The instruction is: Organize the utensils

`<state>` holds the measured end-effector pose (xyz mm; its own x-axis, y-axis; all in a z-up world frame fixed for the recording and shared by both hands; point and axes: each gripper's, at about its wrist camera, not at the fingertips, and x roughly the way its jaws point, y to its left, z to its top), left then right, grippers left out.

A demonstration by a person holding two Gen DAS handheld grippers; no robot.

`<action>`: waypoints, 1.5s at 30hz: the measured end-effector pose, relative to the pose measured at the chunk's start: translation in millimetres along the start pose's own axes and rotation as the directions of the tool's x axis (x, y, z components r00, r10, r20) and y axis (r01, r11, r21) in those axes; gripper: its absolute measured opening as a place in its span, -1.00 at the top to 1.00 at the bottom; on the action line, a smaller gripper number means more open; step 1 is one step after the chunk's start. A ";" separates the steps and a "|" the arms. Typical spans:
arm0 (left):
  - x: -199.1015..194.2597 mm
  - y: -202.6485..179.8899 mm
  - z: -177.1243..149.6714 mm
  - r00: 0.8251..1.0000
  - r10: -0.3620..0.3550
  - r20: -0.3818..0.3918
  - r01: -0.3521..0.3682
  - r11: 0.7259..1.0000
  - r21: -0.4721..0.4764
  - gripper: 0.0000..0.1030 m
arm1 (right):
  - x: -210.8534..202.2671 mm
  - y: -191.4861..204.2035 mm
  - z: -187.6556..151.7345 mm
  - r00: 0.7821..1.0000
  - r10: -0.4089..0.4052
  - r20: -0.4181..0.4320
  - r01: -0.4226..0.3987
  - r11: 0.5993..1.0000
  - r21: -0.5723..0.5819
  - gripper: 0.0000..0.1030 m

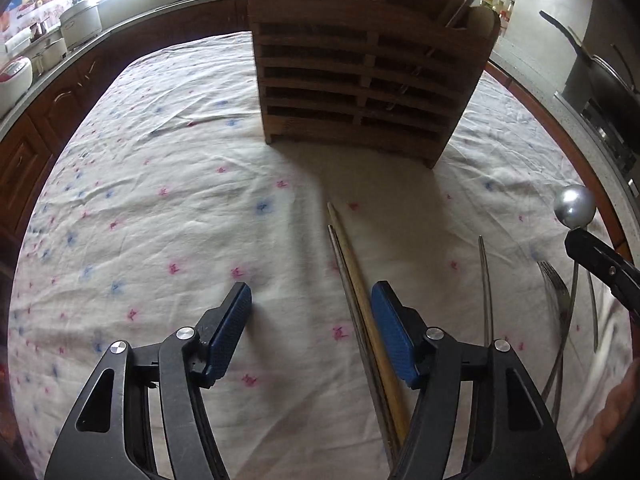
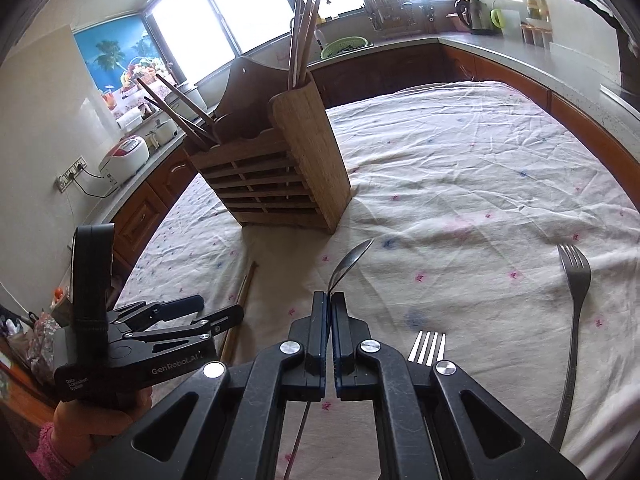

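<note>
Our right tongs [image 2: 331,300] were clamped tight on the neck of a shiny steel spoon [image 2: 352,258], its bowl sticking up past the closed pads and its handle running back beneath them. Our left tongs [image 1: 312,320] stood partly apart over the bench with nothing gripped; the right-hand blue pad [image 1: 394,336] sat just beside a pale wooden chopstick [image 1: 368,312] and a thin grey metal chopstick [image 1: 348,292] lying side by side on the white cloth with pink and blue flowers [image 1: 160,184]. In the right wrist view, the tines of a bright steel fork [image 2: 428,346] showed just beside our right tongs, and a duller grey steel fork [image 2: 574,280] lay farther right on the cloth. A hand in a pink sleeve [image 2: 96,416] held the left tongs low at that view's left. Farther off stood the slatted bamboo utensil holder [image 2: 276,176], upright on the cloth, with brown chopsticks [image 2: 304,36] leaning out of its compartments. Behind it ran a kitchen counter [image 2: 500,46] carrying a white rice cooker [image 2: 124,156] and a steel kettle [image 2: 476,14].
</note>
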<state>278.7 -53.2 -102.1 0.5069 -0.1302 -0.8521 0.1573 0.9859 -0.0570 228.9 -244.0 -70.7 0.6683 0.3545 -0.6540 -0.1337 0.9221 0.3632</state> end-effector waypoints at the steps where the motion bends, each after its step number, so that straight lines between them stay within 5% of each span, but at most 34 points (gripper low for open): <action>1: -3.4 8.1 -2.0 1.000 -0.001 0.002 0.001 1.000 -0.018 -0.24 | -1.8 -0.1 0.0 1.000 0.003 0.007 -0.003 1.000 0.000 0.96; 5: -6.1 34.0 -7.8 1.000 0.014 -0.014 -0.014 0.998 -0.059 -0.23 | -5.5 1.2 2.0 0.999 0.024 0.025 -0.024 1.000 0.000 0.96; 10: -9.9 41.0 -1.4 0.996 -0.086 0.009 0.086 0.989 -0.123 -0.21 | -4.2 4.3 2.9 0.999 0.041 0.026 -0.041 0.999 -0.007 0.96; 23: 21.3 -6.8 24.3 0.997 0.072 -0.017 -0.071 0.996 0.057 -0.06 | -5.8 -7.2 10.0 0.999 0.031 0.044 -0.032 0.999 0.021 0.96; 27: 21.6 -12.4 28.0 0.998 0.054 -0.014 -0.053 0.994 0.095 0.59 | -5.5 -7.9 11.5 0.998 0.038 0.044 -0.039 0.999 0.023 0.96; 31: 25.4 -22.0 35.2 0.997 0.073 -0.007 -0.072 0.988 0.138 0.87 | -4.9 -6.6 12.5 0.998 0.047 0.045 -0.049 0.998 0.026 0.96; 38: -13.7 18.1 20.1 0.994 -0.102 0.029 0.102 0.995 -0.010 1.00 | -23.4 8.4 15.5 0.994 0.068 0.080 -0.067 0.998 -0.009 0.96; 45: -49.0 28.9 14.7 0.988 -0.134 0.074 0.137 0.990 -0.040 0.99 | -39.7 23.5 18.3 0.991 0.068 0.114 -0.063 0.997 -0.050 0.96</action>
<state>270.9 -20.0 -54.4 0.5423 -0.2684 -0.7962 0.1913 0.9622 -0.1940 212.6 -239.3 -24.0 0.7364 0.3966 -0.5480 -0.2115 0.9045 0.3704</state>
